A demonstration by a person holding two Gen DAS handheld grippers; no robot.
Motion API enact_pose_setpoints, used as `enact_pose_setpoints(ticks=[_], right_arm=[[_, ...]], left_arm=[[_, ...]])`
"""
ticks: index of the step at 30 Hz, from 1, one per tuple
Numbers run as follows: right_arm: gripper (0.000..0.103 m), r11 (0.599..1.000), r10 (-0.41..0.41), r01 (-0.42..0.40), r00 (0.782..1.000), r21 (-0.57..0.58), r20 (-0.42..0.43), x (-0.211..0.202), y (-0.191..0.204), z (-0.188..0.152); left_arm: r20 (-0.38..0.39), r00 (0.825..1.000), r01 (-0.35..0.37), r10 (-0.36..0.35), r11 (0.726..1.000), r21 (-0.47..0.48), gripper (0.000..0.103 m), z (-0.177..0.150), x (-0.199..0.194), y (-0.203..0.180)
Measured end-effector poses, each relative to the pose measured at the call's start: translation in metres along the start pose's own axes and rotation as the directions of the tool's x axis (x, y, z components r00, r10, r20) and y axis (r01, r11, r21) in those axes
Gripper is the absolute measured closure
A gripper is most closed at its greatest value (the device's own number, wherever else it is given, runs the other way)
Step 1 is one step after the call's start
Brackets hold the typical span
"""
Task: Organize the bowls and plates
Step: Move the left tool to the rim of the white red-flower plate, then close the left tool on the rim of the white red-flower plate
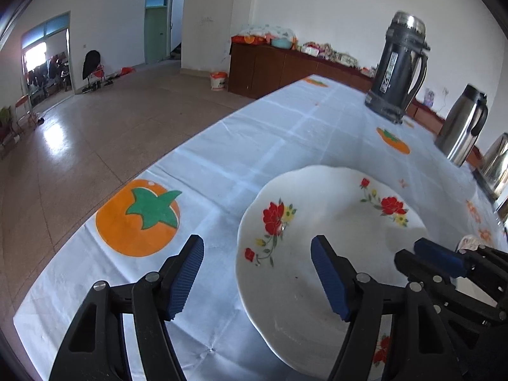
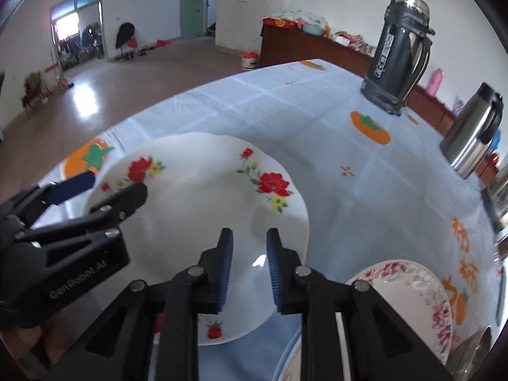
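A white scalloped plate with red flowers (image 1: 333, 222) (image 2: 203, 209) lies on the pale blue tablecloth. My left gripper (image 1: 258, 263) (image 2: 104, 190) stands wide open astride the plate's left rim, one finger over the cloth and one over the plate. My right gripper (image 2: 249, 266) (image 1: 416, 250) is at the plate's right side, its pads a narrow gap apart with plate surface showing between them and no pad pressing. A pink-flowered dish (image 2: 412, 289) sits at the near right, partly hidden by the right gripper.
A dark vacuum jug (image 1: 397, 70) (image 2: 397, 54) stands far across the table, with a steel flask (image 1: 463, 127) (image 2: 473, 133) to its right. The table edge (image 1: 177, 152) runs along the left, with tiled floor beyond. A brown cabinet (image 1: 270, 66) lines the back wall.
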State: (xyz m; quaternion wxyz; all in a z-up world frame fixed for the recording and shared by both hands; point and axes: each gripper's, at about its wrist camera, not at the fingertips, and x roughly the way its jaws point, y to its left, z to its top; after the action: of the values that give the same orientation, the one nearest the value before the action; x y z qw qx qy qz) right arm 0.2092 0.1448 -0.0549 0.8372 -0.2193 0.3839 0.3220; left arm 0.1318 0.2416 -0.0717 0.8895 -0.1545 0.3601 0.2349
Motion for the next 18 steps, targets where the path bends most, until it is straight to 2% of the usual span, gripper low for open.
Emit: enact_pose_setpoints(ticks=[1,3,4,5,7,10,13,15,17,18], right_arm=[[0.081,1.000,-0.004,0.004,1.000,0.003,0.005,-0.001,-0.001,0.000],[0.059,0.999,-0.026,0.024,0.998,0.035,0.053,-0.011,-0.007,0.002],[0.041,0.997,-0.047,0.043,0.996,0.057,0.080,-0.017,-0.011,0.004],[0.035,0.995,-0.072,0.065,0.992,0.074,0.103,-0.022,-0.014,0.005],[0.035,0.994,-0.080,0.075,0.994,0.082,0.068,-0.016,-0.017,0.008],[0.041,0.996,-0.065,0.065,0.998,0.067,0.001,-0.003,-0.014,0.007],[0.041,0.997,-0.073,0.073,0.997,0.028,-0.027,0.003,-0.008,0.008],[0.048,0.999,-0.048,0.048,0.998,0.016,-0.051,0.008,-0.005,0.007],[0.050,0.999,-0.053,0.053,0.997,0.009,-0.052,0.009,-0.004,0.005],[0.055,0.999,-0.051,0.052,0.998,0.010,-0.046,0.008,-0.005,0.004]], left_arm=[[-0.006,1.000,-0.008,0.008,1.000,0.012,0.031,0.000,0.001,-0.003],[-0.011,1.000,-0.008,0.008,1.000,0.023,0.031,0.000,0.002,-0.004],[-0.011,1.000,-0.010,0.010,1.000,0.021,0.031,0.000,0.002,-0.003],[-0.011,1.000,-0.009,0.010,1.000,0.016,0.031,0.000,0.002,-0.002],[-0.015,1.000,-0.006,0.006,1.000,0.011,0.031,0.000,0.003,-0.002],[-0.017,1.000,-0.005,0.005,1.000,0.021,0.031,0.000,0.003,-0.003],[-0.025,1.000,-0.003,0.003,1.000,0.026,0.031,0.001,0.004,-0.004],[-0.038,0.999,-0.012,0.013,0.999,0.030,0.031,0.001,0.007,-0.005],[-0.041,0.999,-0.008,0.010,0.999,0.035,0.032,0.001,0.008,-0.006],[-0.036,0.999,-0.006,0.007,0.999,0.035,0.040,0.002,0.008,-0.007]])
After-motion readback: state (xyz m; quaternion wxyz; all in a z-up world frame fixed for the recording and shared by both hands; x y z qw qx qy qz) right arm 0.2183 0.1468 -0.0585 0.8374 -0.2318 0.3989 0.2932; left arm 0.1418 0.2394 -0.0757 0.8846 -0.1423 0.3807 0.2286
